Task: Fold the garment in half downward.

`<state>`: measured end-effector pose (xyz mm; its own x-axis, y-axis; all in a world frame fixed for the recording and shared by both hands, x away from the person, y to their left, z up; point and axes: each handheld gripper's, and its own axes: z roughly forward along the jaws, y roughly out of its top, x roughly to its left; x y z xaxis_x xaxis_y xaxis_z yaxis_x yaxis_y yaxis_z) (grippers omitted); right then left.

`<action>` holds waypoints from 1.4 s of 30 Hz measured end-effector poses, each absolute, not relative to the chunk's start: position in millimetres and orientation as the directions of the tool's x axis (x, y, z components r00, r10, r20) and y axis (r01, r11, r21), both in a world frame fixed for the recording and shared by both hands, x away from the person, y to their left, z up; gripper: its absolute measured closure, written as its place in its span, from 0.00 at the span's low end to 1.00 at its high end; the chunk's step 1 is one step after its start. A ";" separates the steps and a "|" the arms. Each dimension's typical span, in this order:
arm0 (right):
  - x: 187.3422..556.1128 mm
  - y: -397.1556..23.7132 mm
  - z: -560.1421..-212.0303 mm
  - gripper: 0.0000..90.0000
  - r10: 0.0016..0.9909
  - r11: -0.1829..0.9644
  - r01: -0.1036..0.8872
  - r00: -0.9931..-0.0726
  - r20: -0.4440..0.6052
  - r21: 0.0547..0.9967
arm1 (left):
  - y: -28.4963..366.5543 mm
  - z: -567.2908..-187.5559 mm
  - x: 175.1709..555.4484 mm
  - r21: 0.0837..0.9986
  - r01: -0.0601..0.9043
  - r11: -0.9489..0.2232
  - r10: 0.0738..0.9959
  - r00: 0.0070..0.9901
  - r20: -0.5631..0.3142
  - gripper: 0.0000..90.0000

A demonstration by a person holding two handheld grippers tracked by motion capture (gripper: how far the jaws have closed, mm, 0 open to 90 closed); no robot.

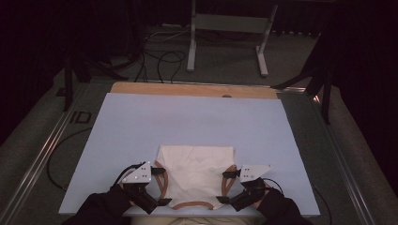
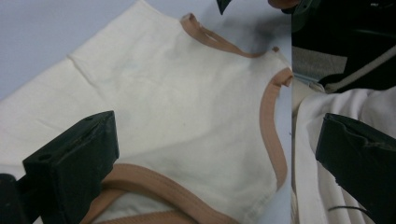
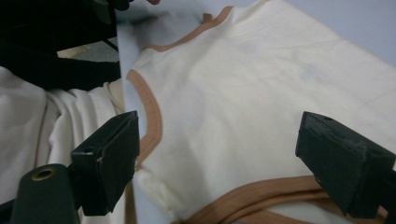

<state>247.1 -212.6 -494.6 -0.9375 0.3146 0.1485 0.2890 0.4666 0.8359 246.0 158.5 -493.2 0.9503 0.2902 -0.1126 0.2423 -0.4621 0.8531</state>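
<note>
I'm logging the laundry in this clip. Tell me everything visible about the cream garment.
The cream garment looks like a small sleeveless top of soft woven cloth, edged with tan trim at neck and armholes. It lies flat, lightly creased, on the pale blue table at the near edge, neck toward the person.

A cream sleeveless cloth garment [image 1: 197, 173] with tan ribbed trim is seen as soft, matt woven fabric, faintly creased. Beneath the garment, a pale blue matt board [image 1: 187, 122] is shown smooth, paper-like. Beyond the garment, at the board's far edge, a bare wooden strip [image 1: 192, 89] is visible. Beside the garment, black matt plastic jaws are shown with slightly rough faces.
</note>
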 end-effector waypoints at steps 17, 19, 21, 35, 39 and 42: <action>272.7 -212.9 -481.0 0.15 0.340 0.442 0.266 -0.934 0.114 0.857 | 160.5 -484.4 259.4 0.867 0.251 -0.430 0.325 0.939 -0.110 0.00; 276.3 -213.0 -479.0 0.16 0.348 0.441 0.262 -0.932 0.106 0.859 | 161.5 -483.0 261.8 0.872 0.253 -0.419 0.340 0.934 -0.107 0.00; 280.2 -213.5 -476.8 0.16 0.353 0.431 0.259 -0.930 0.103 0.864 | 162.3 -481.7 264.4 0.873 0.257 -0.414 0.350 0.931 -0.108 0.00; 298.8 -216.9 -471.9 0.16 0.400 0.409 0.246 -0.914 0.070 0.879 | 169.9 -475.7 284.9 0.881 0.254 -0.400 0.428 0.901 -0.065 0.00; 303.9 -217.5 -473.4 0.16 0.419 0.401 0.247 -0.906 0.063 0.882 | 172.6 -477.0 294.3 0.877 0.261 -0.403 0.456 0.888 -0.056 0.00; 307.6 -218.3 -475.5 0.16 0.440 0.390 0.263 -0.895 0.072 0.882 | 172.5 -479.2 301.9 0.870 0.277 -0.409 0.480 0.876 -0.053 0.00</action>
